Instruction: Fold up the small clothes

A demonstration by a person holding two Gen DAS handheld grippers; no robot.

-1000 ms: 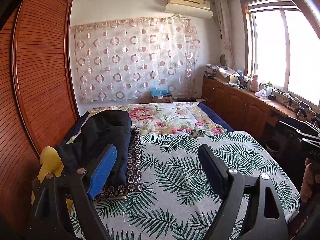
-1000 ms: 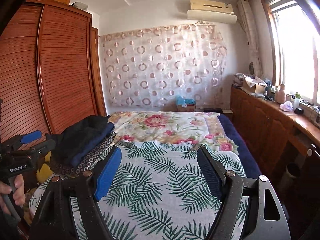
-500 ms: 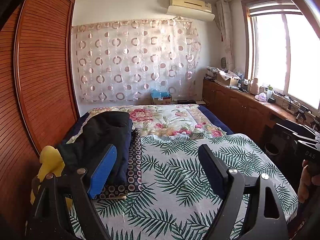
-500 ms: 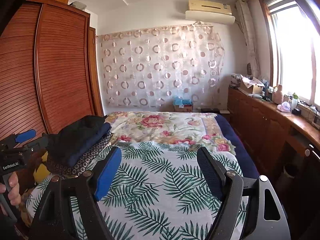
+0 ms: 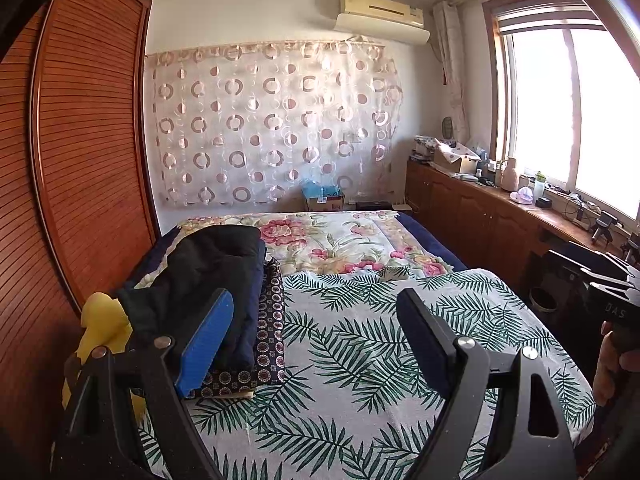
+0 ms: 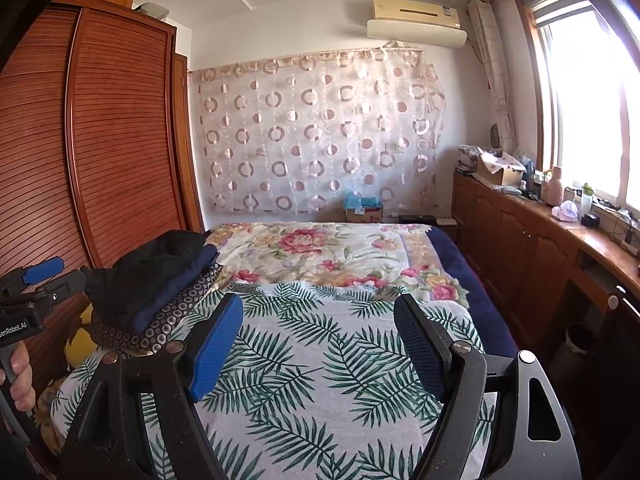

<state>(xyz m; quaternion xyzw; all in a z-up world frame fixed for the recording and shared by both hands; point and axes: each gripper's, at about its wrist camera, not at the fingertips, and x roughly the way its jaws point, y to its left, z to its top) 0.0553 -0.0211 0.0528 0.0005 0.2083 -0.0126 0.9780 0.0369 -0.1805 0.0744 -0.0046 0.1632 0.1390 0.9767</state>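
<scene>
A stack of folded clothes [image 5: 224,280] lies on the left side of the bed: a black garment on top, a navy one under it, a dotted dark one at the bottom. The same stack [image 6: 160,284] shows at the left in the right wrist view. My left gripper [image 5: 316,336] hangs open above the palm-leaf sheet [image 5: 360,352], just right of the stack, with nothing between its fingers. My right gripper [image 6: 320,340] is also open and empty over the palm-leaf sheet [image 6: 312,364]. Each gripper appears at the edge of the other's view, held by a hand.
A yellow item [image 5: 100,328] sits between the stack and the wooden wardrobe [image 5: 72,160] on the left. A floral quilt [image 5: 340,240] covers the far half of the bed. Wooden cabinets [image 5: 480,216] with clutter run under the window on the right.
Both views have drifted slightly; the room sits a little lower in the frames than before. The clothes have not moved and both grippers stay equally open.
</scene>
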